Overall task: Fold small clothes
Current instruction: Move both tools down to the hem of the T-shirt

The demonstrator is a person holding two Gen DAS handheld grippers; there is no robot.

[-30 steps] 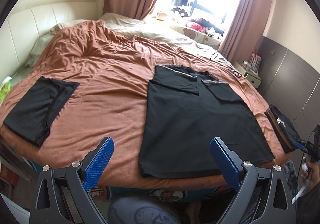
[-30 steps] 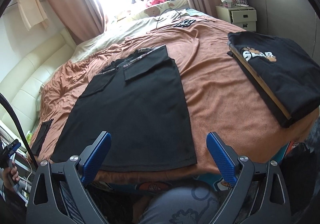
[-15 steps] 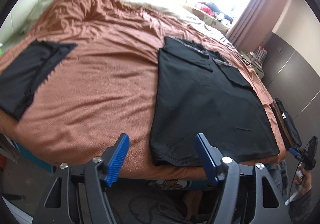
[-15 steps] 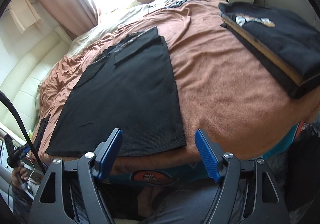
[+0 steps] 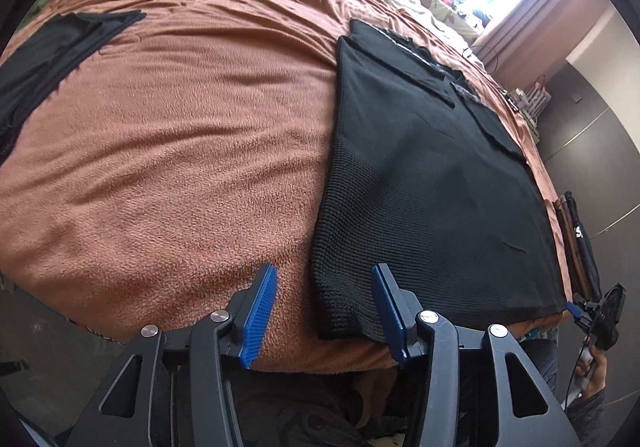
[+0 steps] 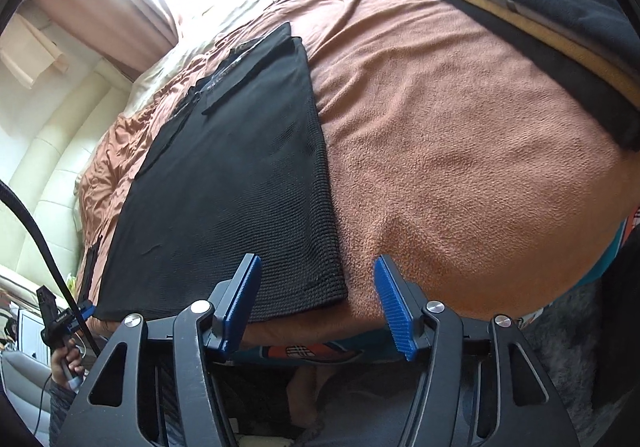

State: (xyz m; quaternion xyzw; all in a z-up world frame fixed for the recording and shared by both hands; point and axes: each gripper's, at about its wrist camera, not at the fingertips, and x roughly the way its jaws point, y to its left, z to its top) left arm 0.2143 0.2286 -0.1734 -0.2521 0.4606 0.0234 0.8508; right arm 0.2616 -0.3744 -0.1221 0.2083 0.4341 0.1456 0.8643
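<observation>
Black knit fabric, a shirt (image 5: 432, 183) with its sleeves turned in, lies flat on the brown blanket (image 5: 180, 151) of the bed, its hem at the near edge. The left gripper (image 5: 324, 297) hangs low over the shirt's near left corner, jaws spread apart and holding nothing, one blue finger over the blanket and the other over the hem. The right gripper (image 6: 318, 289) sits at the near right corner (image 6: 320, 283) the same way, jaws released, straddling the shirt's side edge. A folded black garment (image 5: 44, 59) rests well apart on the left of the bed. On the right, a stack of folded clothes (image 6: 560, 19) lies near the bed's edge, a black printed top uppermost.
</observation>
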